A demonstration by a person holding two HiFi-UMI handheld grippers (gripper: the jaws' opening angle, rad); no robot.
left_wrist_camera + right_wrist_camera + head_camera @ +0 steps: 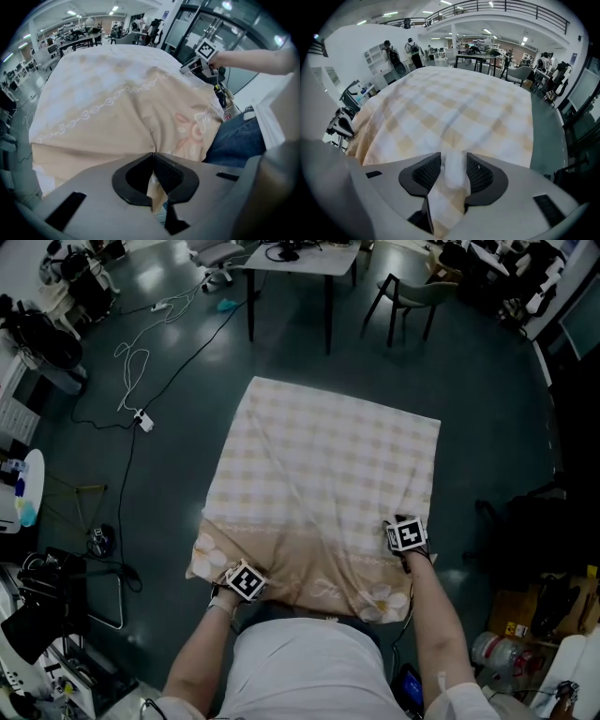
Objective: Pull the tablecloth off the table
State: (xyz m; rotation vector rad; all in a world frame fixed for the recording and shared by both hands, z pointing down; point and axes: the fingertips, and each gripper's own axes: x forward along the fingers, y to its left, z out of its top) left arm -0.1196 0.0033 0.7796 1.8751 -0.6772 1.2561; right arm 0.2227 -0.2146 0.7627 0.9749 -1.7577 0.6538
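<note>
Tablecloth (328, 465) of soft woven fabric, checked in pale yellow and white, lies spread as a rough rectangle over a table that it hides completely. Its near border is a plain beige band printed with a looping chain line and pale flower shapes, and it hangs towards the person in loose folds.

The left gripper (153, 157) pinches this beige border near the cloth's near left corner. Its ribbed black pads are pressed together with a thin layer of cloth caught between them, and a crease runs up the fabric from the pinch.

The right gripper (453, 164) sits near the right-hand edge, on the checked part just above the beige band. Its jaws stand a little way apart, closed on a thick, rounded fold of cloth that fills the gap between the textured pads and trails out beneath them.

Both grippers have smooth grey plastic bodies, and each carries a cube with black-and-white square markers (407, 535).

Around the table spreads a dark, glossy floor (487, 427) with white cables (141, 352) looping across it. A pale-topped desk (300, 259) and a chair (412, 296) stand beyond the far edge.
</note>
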